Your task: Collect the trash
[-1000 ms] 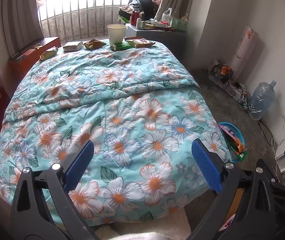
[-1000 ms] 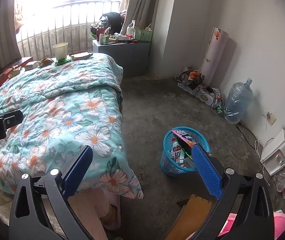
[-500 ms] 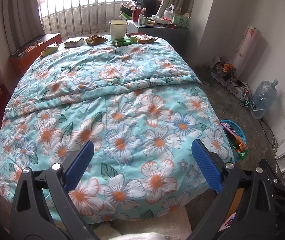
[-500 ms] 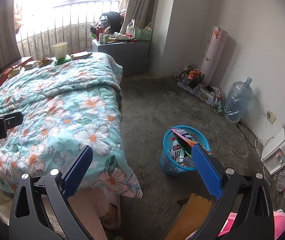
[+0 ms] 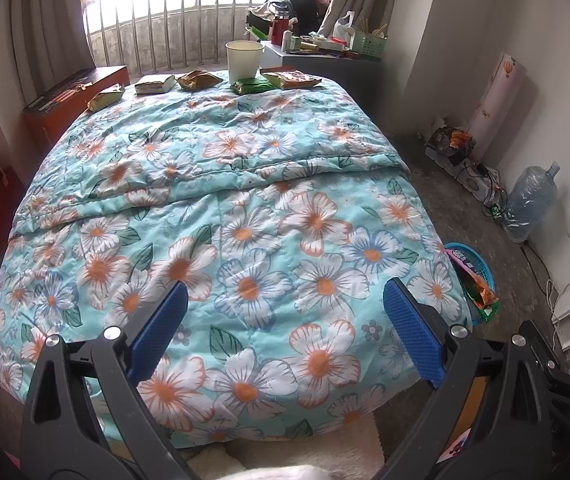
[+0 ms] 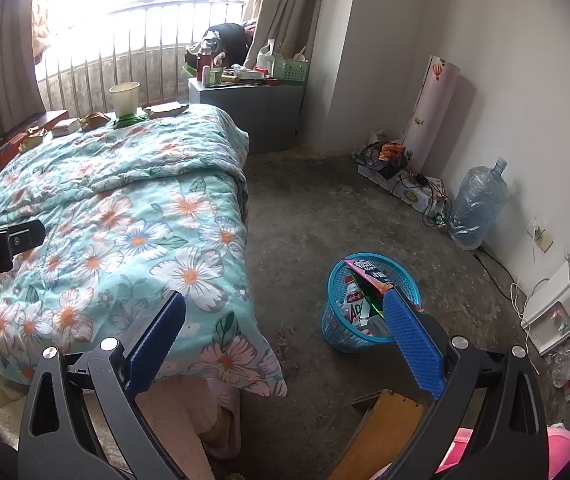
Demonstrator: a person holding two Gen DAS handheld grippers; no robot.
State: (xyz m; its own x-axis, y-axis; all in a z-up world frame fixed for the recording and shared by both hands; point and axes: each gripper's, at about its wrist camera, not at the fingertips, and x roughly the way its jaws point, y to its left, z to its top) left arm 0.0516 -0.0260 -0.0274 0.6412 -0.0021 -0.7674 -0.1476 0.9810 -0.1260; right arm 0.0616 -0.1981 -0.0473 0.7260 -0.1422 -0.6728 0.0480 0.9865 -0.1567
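Note:
Several snack wrappers lie along the far end of the floral bed (image 5: 245, 200): a yellow one (image 5: 105, 98), a flat packet (image 5: 155, 85), a brown one (image 5: 199, 79), a green one (image 5: 251, 86) and an orange one (image 5: 291, 79). A paper cup (image 5: 244, 61) stands among them. My left gripper (image 5: 285, 320) hovers open over the bed's near end, nothing between its fingers. My right gripper (image 6: 285, 328) is open above the floor beside the bed (image 6: 125, 208). A blue mesh basket (image 6: 341, 312) with wrappers inside stands on the floor by the right finger.
A grey cabinet (image 6: 253, 112) with clutter stands past the bed. A water bottle (image 6: 479, 208), cables and a rolled mat (image 6: 433, 108) line the right wall. A pink slipper (image 6: 221, 420) and a wooden board (image 6: 385, 432) lie near the bed's foot.
The left gripper has drawn back a little, so the bed and wrappers look slightly farther away. The right gripper has barely shifted. Both stay open.

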